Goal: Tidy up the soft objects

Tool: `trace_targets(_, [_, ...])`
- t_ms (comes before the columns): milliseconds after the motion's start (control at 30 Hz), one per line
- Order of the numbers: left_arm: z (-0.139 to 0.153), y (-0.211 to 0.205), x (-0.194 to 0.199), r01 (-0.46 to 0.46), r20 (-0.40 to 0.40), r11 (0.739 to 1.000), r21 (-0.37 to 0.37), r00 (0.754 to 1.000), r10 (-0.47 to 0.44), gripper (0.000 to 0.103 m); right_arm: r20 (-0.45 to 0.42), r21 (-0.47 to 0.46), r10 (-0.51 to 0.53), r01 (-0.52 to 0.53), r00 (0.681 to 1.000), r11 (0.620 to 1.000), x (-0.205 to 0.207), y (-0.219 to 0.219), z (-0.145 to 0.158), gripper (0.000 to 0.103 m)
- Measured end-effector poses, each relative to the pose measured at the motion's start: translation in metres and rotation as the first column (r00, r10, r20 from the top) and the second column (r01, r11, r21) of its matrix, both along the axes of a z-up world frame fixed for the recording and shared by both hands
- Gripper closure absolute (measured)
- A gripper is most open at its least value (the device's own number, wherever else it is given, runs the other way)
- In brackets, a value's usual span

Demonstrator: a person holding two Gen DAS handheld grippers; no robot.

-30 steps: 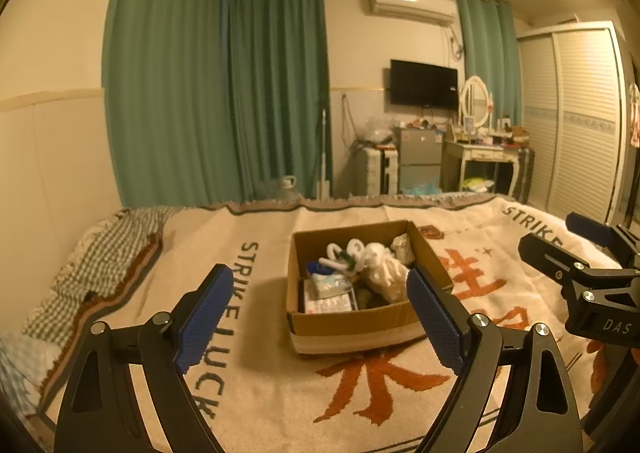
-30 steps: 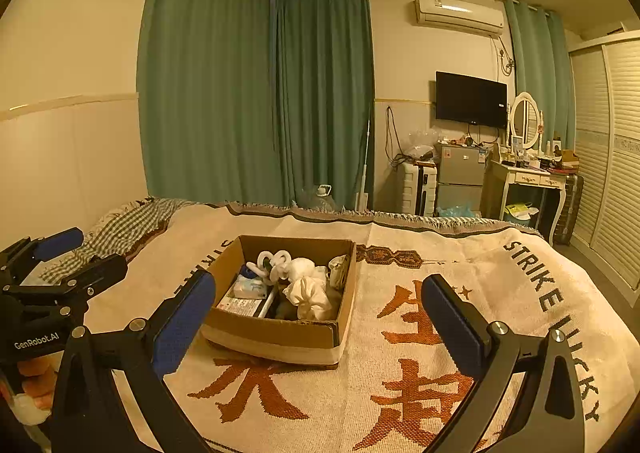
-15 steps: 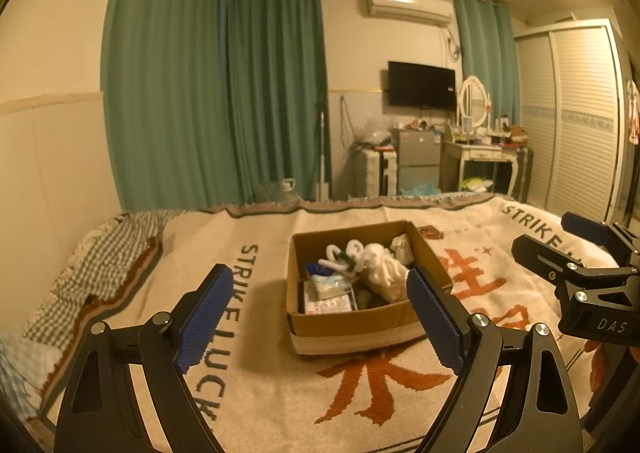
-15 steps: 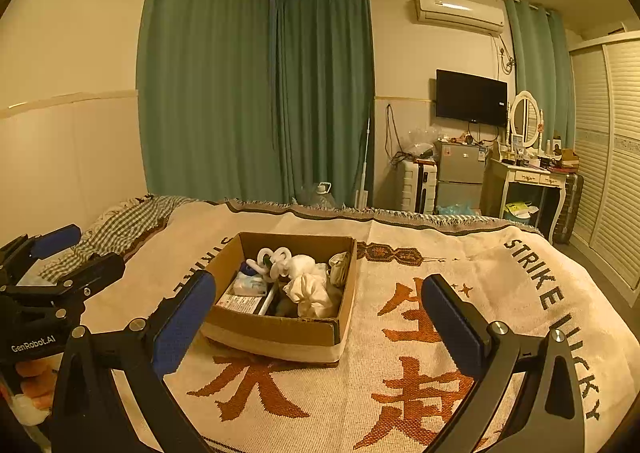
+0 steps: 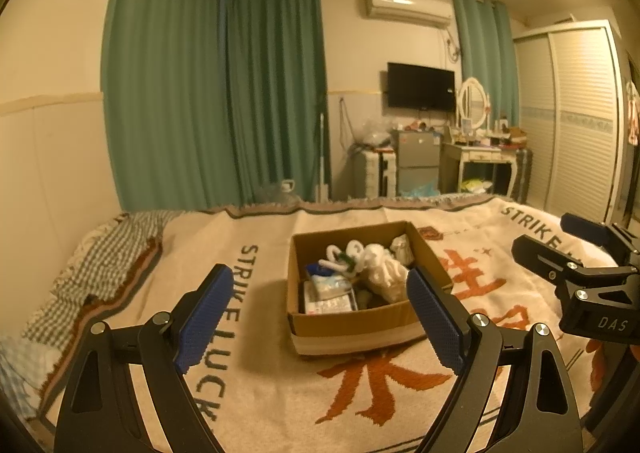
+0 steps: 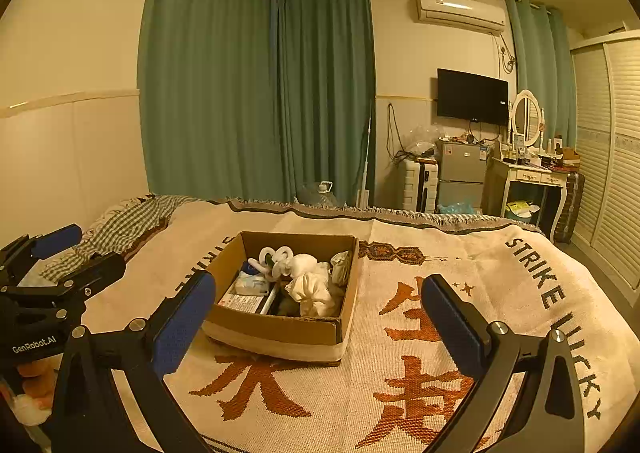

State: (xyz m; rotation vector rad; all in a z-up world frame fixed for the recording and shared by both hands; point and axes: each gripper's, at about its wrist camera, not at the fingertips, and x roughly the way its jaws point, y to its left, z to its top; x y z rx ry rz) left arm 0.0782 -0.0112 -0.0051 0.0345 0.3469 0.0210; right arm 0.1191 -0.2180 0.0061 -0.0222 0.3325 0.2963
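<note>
Left wrist view: left gripper [image 5: 320,317] spread wide, blue pads [image 5: 206,317] well apart, nothing between them, hovering above the blanket [image 5: 260,393]. Cardboard box [image 5: 352,327] at 12 o'clock of the gripper, resting on the blanket, open-topped. Inside: a crumpled white cloth [image 5: 382,273] toward 1 o'clock, a white twisted toy [image 5: 340,253] at the far side, flat packets [image 5: 328,295] at the near left. Right gripper [image 5: 576,253] visible at 3 o'clock, fingers parted, empty. Compared with a second ago, box sits almost unchanged in frame; right gripper a touch lower and further in.

Right wrist view: right gripper [image 6: 320,325] wide open, holding nothing. Box [image 6: 280,327] at 11 o'clock, contents untouched: white cloth [image 6: 314,291], white toy [image 6: 276,257], packets [image 6: 250,289]. Left gripper [image 6: 68,253] at 9 o'clock, open. Framing nearly the same as half a second ago, only slightly raised.
</note>
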Motion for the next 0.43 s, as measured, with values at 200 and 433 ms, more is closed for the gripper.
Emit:
trace_targets(200, [-0.0021,-0.0019,-0.0005,-0.009,-0.002,1.0,0.014,1.0,0.009,0.013,-0.008,-0.003,0.0,0.0,1.0,1.0,0.0012,0.001,-0.0002,0.0])
trace_targets(433, [-0.0028,-0.0017,0.0001,-0.013,-0.009,1.0,0.012,1.0,0.013,0.013,-0.012,-0.008,-0.008,0.008,1.0,1.0,0.0021,0.0017,-0.0011,0.0])
